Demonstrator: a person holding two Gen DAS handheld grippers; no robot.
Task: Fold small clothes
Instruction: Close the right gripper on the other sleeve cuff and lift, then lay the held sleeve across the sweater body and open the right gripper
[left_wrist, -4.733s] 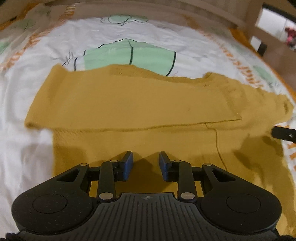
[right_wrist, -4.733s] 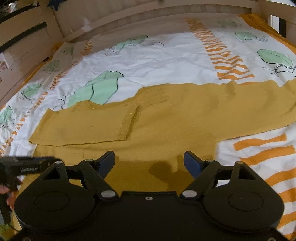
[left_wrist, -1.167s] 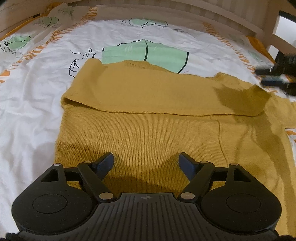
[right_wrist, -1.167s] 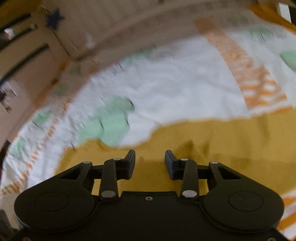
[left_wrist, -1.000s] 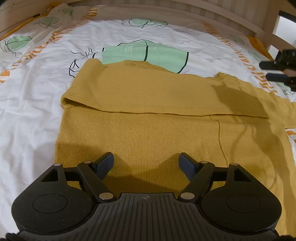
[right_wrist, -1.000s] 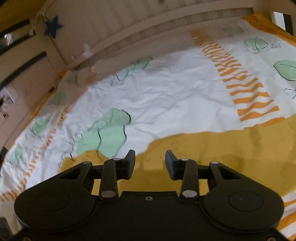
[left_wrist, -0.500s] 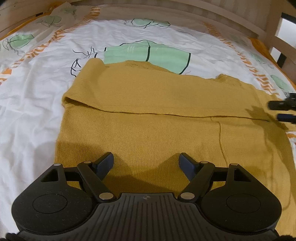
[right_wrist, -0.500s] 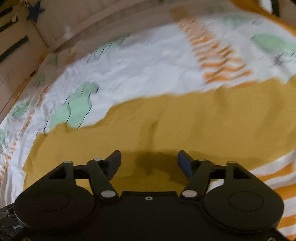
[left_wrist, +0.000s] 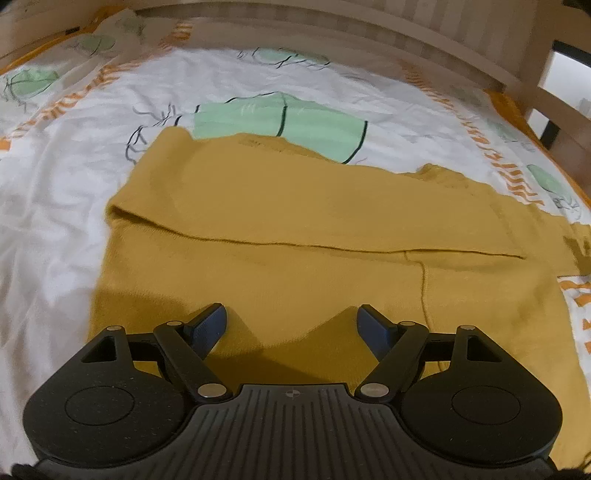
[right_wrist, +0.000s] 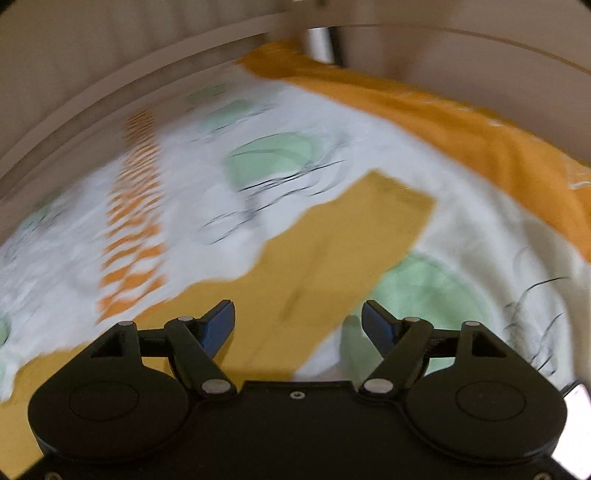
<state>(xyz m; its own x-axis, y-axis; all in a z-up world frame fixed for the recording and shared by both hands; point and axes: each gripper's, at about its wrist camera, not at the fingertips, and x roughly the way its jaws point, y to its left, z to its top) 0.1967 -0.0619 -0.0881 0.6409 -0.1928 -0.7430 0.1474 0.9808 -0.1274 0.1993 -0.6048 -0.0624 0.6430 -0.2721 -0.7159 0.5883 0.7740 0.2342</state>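
— Two tongs are seen; how are they set?

— Both the left tongs and the right tongs are spread wide, with nothing gripped.

— Where is the garment found?

— A mustard sweater is laid flat on the bed ahead of the left tongs, one sleeve folded across it. Beyond the right tongs, a blurred sleeve is stretched out.

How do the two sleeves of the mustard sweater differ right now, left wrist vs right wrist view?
Folded sleeve lies across the sweater body, its lower edge a straight crease; the other sleeve stretches outward over the printed bedsheet, not yet folded. The folded sleeve shows sharp in the left wrist view; the other sleeve is motion-blurred in the right wrist view. Both are the same mustard knit, lying flat, and no fingers grip either.
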